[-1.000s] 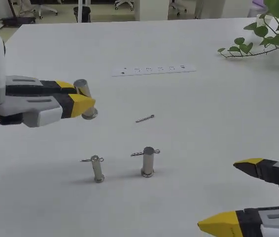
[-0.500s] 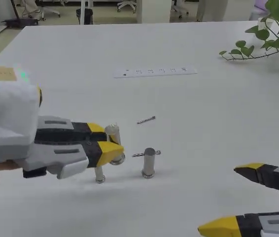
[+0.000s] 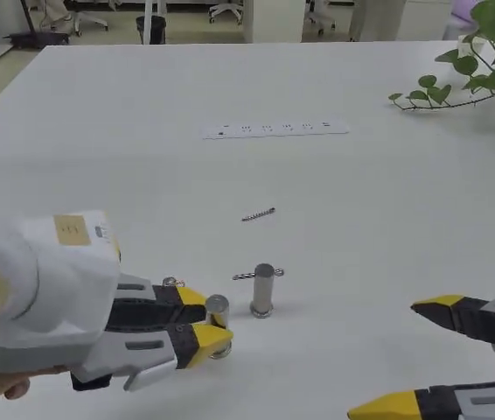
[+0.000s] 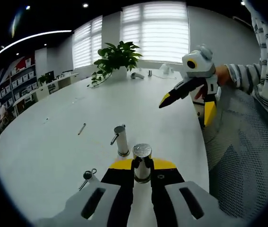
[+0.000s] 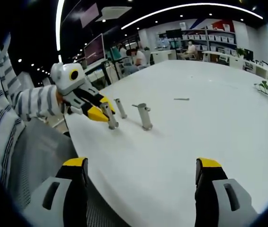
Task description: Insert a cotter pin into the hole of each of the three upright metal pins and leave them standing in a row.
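Our left tongs [image 3: 202, 317] are closed on the third metal pin [image 3: 217, 306] and hold it upright. Our right tongs [image 3: 400, 357] stand wide apart and empty. We think it best to set the pin down straight, in line with the fitted pin [image 3: 263, 289] just ahead of the left tips. Then the loose cotter pin [image 3: 258, 213], farther ahead on the tabletop [image 3: 361, 201], can be fetched. We cannot read the sticker [image 3: 71, 229] on the left tongs.
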Motion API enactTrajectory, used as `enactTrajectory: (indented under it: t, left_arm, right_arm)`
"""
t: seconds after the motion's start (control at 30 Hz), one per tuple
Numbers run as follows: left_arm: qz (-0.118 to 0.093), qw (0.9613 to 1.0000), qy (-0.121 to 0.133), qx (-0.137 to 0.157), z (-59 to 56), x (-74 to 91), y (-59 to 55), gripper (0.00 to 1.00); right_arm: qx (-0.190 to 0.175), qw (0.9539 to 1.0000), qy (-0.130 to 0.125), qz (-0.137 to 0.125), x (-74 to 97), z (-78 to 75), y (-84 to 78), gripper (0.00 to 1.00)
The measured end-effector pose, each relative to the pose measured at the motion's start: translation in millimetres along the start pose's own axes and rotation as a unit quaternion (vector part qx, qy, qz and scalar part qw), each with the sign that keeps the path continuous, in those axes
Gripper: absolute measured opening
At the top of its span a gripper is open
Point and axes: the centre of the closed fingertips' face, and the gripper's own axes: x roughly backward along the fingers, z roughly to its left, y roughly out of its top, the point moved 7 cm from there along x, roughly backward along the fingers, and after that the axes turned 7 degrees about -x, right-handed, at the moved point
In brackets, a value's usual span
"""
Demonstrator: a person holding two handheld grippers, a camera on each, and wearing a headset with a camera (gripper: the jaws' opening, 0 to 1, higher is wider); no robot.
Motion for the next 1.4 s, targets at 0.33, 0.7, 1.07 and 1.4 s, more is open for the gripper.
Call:
enactTrajectory:
  t: [0.33,0.7,1.07,1.4]
  left_arm:
    - [0.012,0.9998,-0.009,-0.013,-1.7,-7.5,-10.7,0.11]
    - [0.017,0.9996,-0.015,-0.018,-1.8,-12.8,-19.1,0.11]
    - [-0.004,0.9998,-0.021,0.003,-1.6,-13.3,-22.5,0.11]
    - [-0.032,0.9972,-0.032,0.059,-7.9,-12.3,-26.5,0.25]
  right_arm:
    - [0.0,1.0,0.001,0.006,-1.0,0.2,-1.1,0.95]
    - [-0.001,0.9999,0.001,0.013,-1.9,0.4,-3.2,0.95]
    - [-0.001,0.9998,0.008,0.019,-6.4,1.8,-4.2,0.95]
    - [0.009,0.9994,0.012,0.031,-7.6,0.5,-3.8,0.95]
